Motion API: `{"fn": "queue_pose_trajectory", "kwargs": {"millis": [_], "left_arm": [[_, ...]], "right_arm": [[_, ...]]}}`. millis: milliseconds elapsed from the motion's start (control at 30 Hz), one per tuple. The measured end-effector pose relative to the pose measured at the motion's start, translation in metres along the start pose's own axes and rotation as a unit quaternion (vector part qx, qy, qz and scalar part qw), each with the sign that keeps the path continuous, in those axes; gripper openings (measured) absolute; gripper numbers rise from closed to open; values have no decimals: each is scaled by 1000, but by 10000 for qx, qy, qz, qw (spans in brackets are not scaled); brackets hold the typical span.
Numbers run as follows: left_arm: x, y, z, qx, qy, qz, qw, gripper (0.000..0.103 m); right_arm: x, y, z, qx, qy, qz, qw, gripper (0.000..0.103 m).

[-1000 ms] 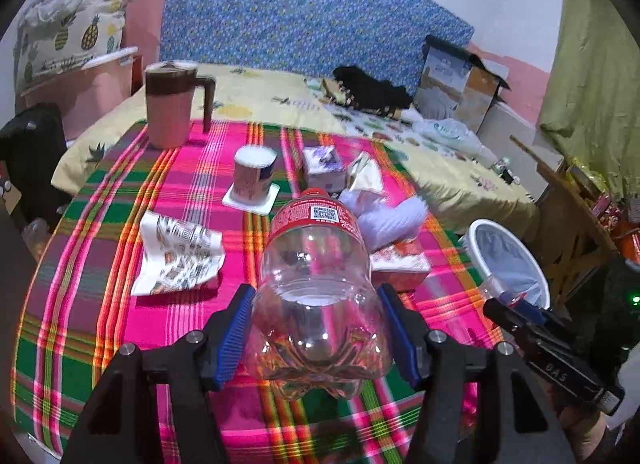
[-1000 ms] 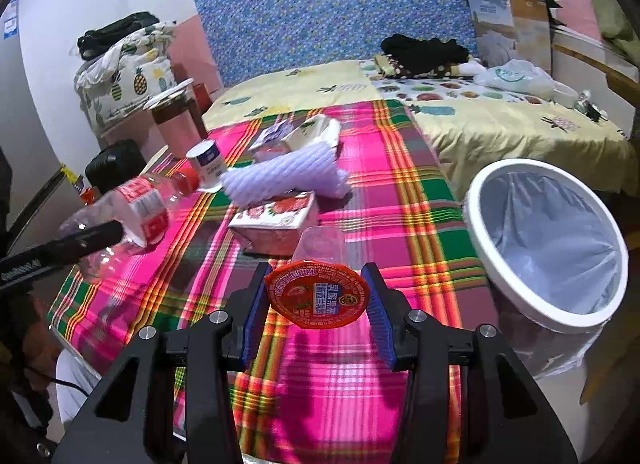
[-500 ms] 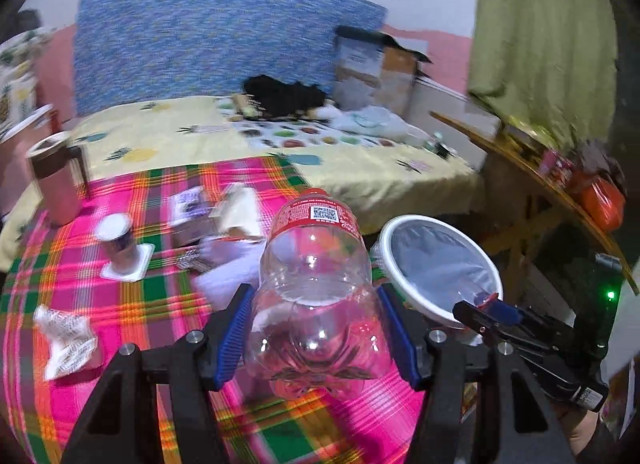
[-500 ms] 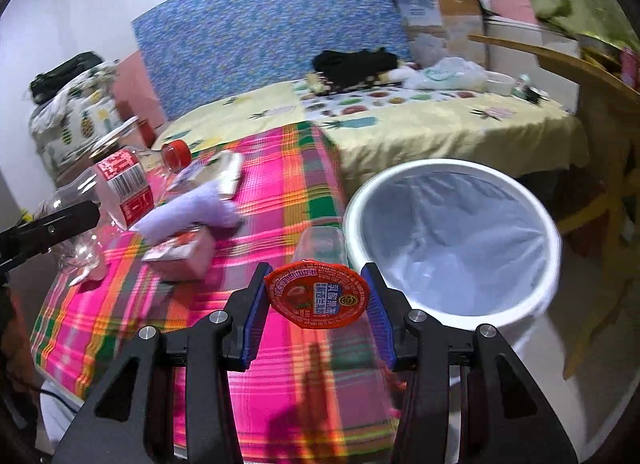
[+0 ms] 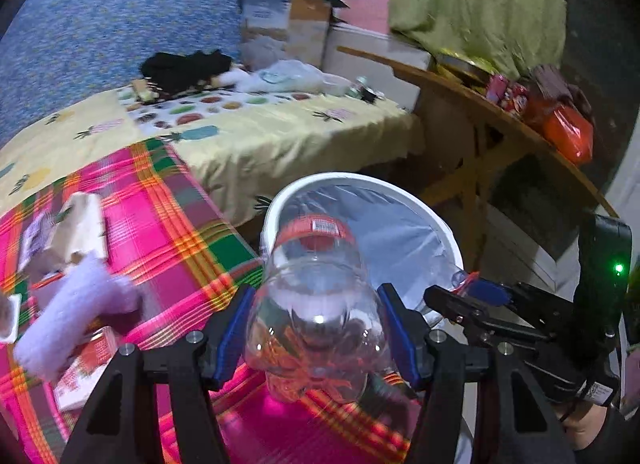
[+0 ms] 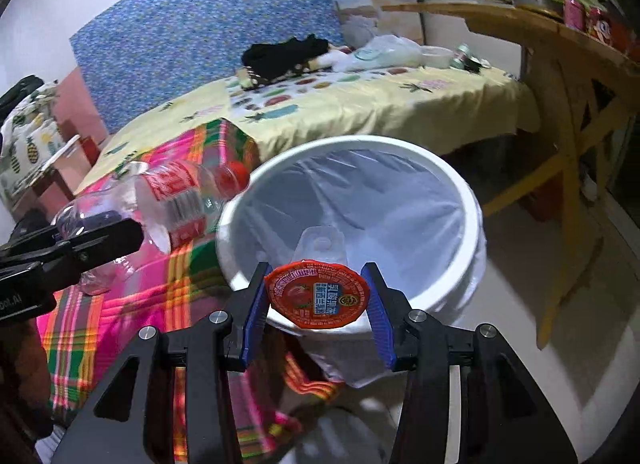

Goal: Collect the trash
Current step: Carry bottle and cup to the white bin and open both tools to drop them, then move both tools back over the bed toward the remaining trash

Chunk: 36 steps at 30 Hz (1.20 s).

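Beside the bed [image 6: 400,111], a lined bin [image 6: 472,215] is placed. A clear bottle [image 5: 316,304] is clenched in the left jaws and a jelly cup [image 6: 316,292] in the right, both held near its mouth, probably for dropping.

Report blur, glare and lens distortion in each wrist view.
Left wrist view: motion blur smears the plaid cloth and purple foam; a glare spot sits on the clear bottle; the frame edges are dark. Right wrist view: sharper, the red-lidded cup legible, the plaid cloth below the bottle smeared, the wooden table bent by the fisheye.
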<state>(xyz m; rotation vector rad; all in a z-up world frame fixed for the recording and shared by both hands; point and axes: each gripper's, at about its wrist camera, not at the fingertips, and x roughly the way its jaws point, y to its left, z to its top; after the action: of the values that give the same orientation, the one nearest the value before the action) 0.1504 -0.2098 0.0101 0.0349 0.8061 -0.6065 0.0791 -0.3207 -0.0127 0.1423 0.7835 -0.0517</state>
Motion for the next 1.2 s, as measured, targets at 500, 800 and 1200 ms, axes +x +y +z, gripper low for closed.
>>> {"fn": "queue_pose_trajectory", "kwargs": {"millis": [500,800,1200], "left_arm": [[46,-14,23,180,125,-255,9994,63],[40,-9,24,82,54,-18,10000,63],[4,4,17,-41,-98,532,9985,63]], "right_arm": [[16,-25,3,198,269,-137,9993,47],[18,-27,4,158,243,-158,9995,75],[4,-16,10,22,92,-138,9999,75]]}}
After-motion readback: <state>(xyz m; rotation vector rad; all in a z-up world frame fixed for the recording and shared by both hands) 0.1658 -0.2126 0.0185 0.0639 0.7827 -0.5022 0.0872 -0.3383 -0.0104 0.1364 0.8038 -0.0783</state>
